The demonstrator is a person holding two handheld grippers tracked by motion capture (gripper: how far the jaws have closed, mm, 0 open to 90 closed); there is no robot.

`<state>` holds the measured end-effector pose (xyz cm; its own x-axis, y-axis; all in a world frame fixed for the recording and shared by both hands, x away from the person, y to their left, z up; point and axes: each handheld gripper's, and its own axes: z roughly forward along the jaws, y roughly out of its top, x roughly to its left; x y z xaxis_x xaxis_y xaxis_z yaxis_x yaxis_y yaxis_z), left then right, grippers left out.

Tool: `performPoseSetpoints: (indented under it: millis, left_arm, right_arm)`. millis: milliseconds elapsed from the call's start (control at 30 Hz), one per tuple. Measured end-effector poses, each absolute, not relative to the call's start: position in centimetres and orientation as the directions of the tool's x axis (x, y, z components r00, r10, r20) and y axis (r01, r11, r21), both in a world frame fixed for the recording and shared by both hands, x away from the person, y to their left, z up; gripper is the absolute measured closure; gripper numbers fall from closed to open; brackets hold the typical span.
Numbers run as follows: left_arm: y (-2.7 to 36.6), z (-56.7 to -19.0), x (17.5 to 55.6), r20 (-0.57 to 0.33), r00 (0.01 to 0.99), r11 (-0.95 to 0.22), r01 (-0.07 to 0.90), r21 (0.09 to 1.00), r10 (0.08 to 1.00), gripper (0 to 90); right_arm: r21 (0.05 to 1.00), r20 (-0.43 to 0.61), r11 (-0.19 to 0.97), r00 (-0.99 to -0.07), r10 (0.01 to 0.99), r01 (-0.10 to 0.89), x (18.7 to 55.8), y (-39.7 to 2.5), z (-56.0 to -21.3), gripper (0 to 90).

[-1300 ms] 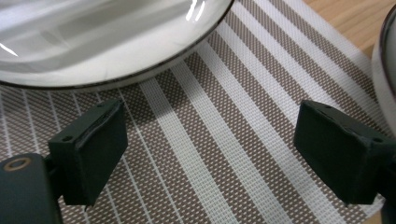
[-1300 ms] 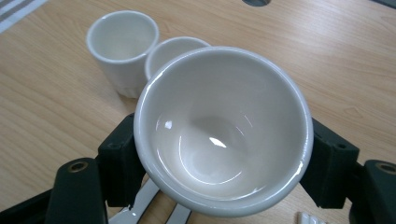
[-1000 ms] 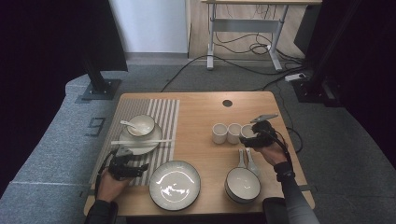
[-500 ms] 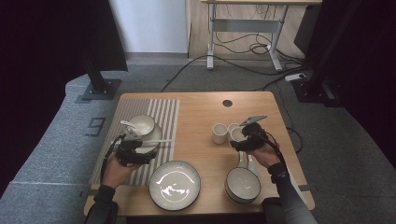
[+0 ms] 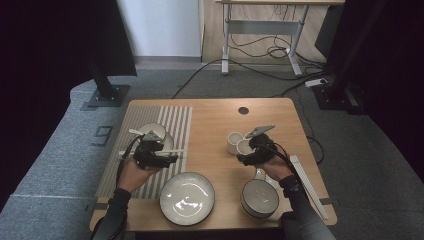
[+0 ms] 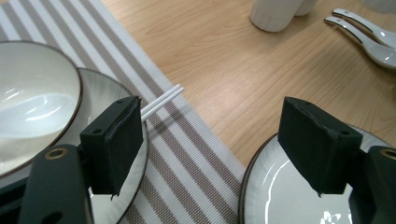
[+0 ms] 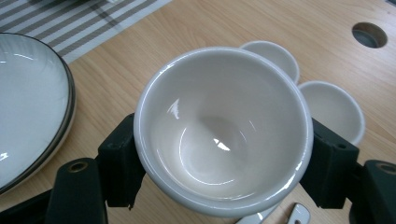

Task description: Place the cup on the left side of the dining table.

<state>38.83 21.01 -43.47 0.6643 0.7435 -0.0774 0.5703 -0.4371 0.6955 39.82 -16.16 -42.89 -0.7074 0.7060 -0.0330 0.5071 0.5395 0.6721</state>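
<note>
My right gripper [image 7: 224, 156] is shut on a white cup [image 7: 224, 126], held upright just above the wood. Two more white cups [image 7: 275, 56] [image 7: 334, 105] stand right behind it. In the high view this gripper [image 5: 251, 155] is beside those cups [image 5: 233, 142], right of centre. My left gripper [image 6: 210, 140] is open and empty, low over the striped mat [image 6: 187, 158]. Its left jaw is above a small plate carrying a white bowl [image 6: 32, 98]. Across that plate lie white chopsticks [image 6: 163, 99]. From above, the left gripper [image 5: 161, 157] is just in front of the bowl [image 5: 152, 132].
A large dark-rimmed plate [image 5: 187, 197] sits at the front centre. A dark-rimmed bowl [image 5: 260, 197] stands front right, with white spoons [image 6: 364, 35] beside it. A long white strip [image 5: 307, 185] lies along the right edge. The table has a round hole [image 5: 243, 110] at the back.
My right gripper closed on the rightmost of three cups and carried it a little left and nearer. My left gripper moved away from the front edge to the bowl and plate on the mat.
</note>
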Motion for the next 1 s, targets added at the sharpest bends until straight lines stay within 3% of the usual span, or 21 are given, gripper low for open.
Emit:
performPoseSetpoints:
  millis: [1000]
  left_arm:
    - [12.7, -39.7, 41.4, -0.109, 0.788, -0.533, 0.504, 0.680, 0.606, 48.4]
  right_arm:
    - [0.657, -0.029, 0.612, -0.797, 0.603, 0.439, 39.3, -10.7, -42.7, 26.9]
